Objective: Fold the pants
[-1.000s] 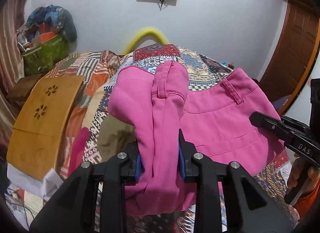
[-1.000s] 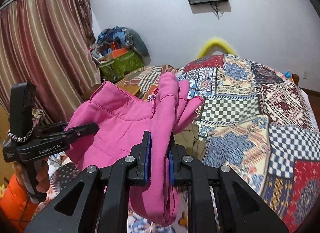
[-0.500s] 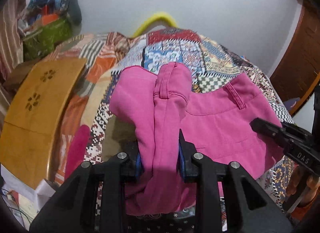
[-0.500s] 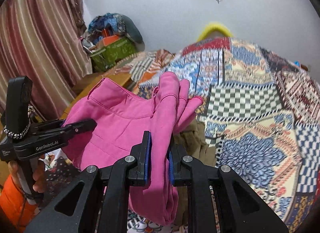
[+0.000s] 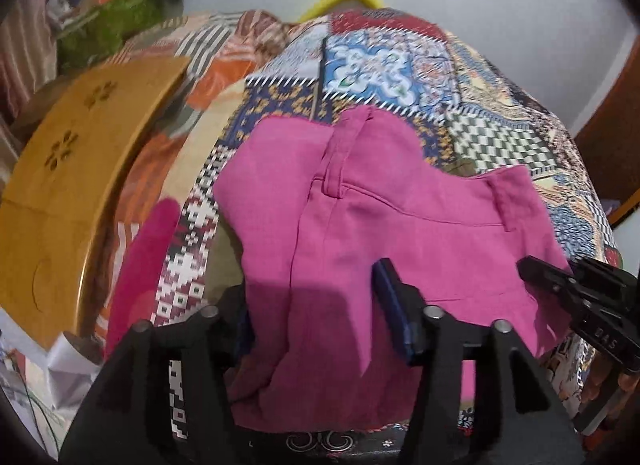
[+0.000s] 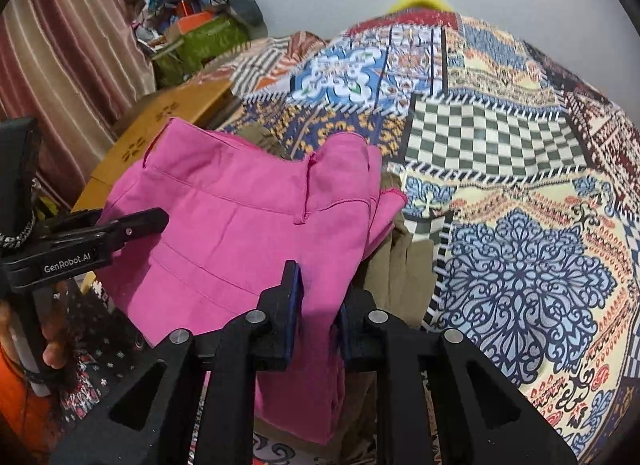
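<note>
Pants: the pink pants [image 5: 384, 233] lie on the patchwork bedspread [image 6: 520, 169], near its front edge, with the waistband on the far side.
Left gripper: the left gripper [image 5: 320, 317] has just been opening its jaws. The cloth is between them, but the blue pads [image 5: 394, 313] stand wide and do not squeeze it (it looks let go).
Right gripper: the right gripper [image 6: 318, 305] has its jaws a little more apart than a moment ago. A fold of pink cloth runs between the pads; I cannot tell if they pinch it.
Edges: the right edge of the pants lies over a tan cloth [image 6: 404, 265]. The left side reaches toward the wooden board [image 5: 68, 185].
Open room: the far and right parts of the bedspread are bare and flat. A green bag [image 6: 200, 41] and a striped curtain [image 6: 68, 57] crowd the left.
</note>
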{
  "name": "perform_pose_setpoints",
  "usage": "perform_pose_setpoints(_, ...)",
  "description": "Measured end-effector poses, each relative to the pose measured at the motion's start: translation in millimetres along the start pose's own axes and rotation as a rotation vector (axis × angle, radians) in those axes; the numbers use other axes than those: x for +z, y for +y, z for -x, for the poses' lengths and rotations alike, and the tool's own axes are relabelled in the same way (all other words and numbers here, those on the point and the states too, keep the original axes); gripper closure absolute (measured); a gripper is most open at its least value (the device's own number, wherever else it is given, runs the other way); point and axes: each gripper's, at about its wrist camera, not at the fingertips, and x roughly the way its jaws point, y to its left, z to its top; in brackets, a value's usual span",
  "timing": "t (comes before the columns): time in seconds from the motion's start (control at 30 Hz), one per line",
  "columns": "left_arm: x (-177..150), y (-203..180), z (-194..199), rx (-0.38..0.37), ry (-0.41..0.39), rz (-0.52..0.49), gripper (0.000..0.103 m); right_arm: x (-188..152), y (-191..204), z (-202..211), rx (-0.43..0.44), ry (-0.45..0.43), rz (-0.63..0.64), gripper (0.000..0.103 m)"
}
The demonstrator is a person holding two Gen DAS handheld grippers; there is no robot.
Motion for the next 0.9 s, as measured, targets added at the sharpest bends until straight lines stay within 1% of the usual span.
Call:
perform_pose_setpoints(0.03,0,4,-1,-0.008,0.006,0.018,0.039,0,-1,0,0.001,0.004,-0.003,0.084)
perform_pose_setpoints(0.1,0,10,0,-0.017,0.016,0.044,0.032,0,-3,3,-0.018,0.009,-0.004,0.073)
perform_pose_setpoints(0.13,1,14,1,-0.022,0.023,0.060,0.031,0,-4,6,-0.035,0.009,0.001,0.069)
perform_pose_setpoints(0.17,3,15,3,-0.023,0.027,0.063,0.031,1,-5,9,-0.052,0.005,0.006,0.062)
perform_pose_setpoints(0.2,4,16,5,-0.018,0.026,0.062,0.031,1,-6,13,-0.066,-0.003,0.010,0.060)
perform_pose_setpoints(0.3,5,16,18,0.020,0.001,0.042,0.031,2,-12,23,-0.070,-0.011,-0.001,0.060)
perform_pose_setpoints(0.43,4,11,46,0.090,-0.053,0.010,0.031,2,-15,52,-0.076,-0.056,-0.009,0.060)
perform_pose_setpoints(0.5,2,8,61,0.095,-0.079,0.002,0.031,2,-13,70,-0.067,-0.089,-0.012,0.060)
perform_pose_setpoints(0.6,-2,-2,94,0.094,-0.127,-0.013,0.031,1,-6,106,-0.061,-0.154,-0.008,0.060)
perform_pose_setpoints(0.7,-10,-21,136,0.103,-0.199,-0.053,0.031,-2,5,149,-0.052,-0.229,0.010,0.060)
perform_pose_setpoints(0.73,-14,-31,156,0.104,-0.233,-0.073,0.031,-5,11,165,-0.052,-0.257,0.021,0.060)
perform_pose_setpoints(0.8,-21,-45,183,0.100,-0.275,-0.094,0.031,-11,25,199,-0.054,-0.316,0.048,0.060)
perform_pose_setpoints(0.87,-31,-61,217,0.084,-0.328,-0.113,0.031,-17,37,223,-0.049,-0.357,0.068,0.060)
perform_pose_setpoints(0.9,-36,-69,234,0.074,-0.355,-0.121,0.031,-23,46,243,-0.044,-0.389,0.076,0.060)
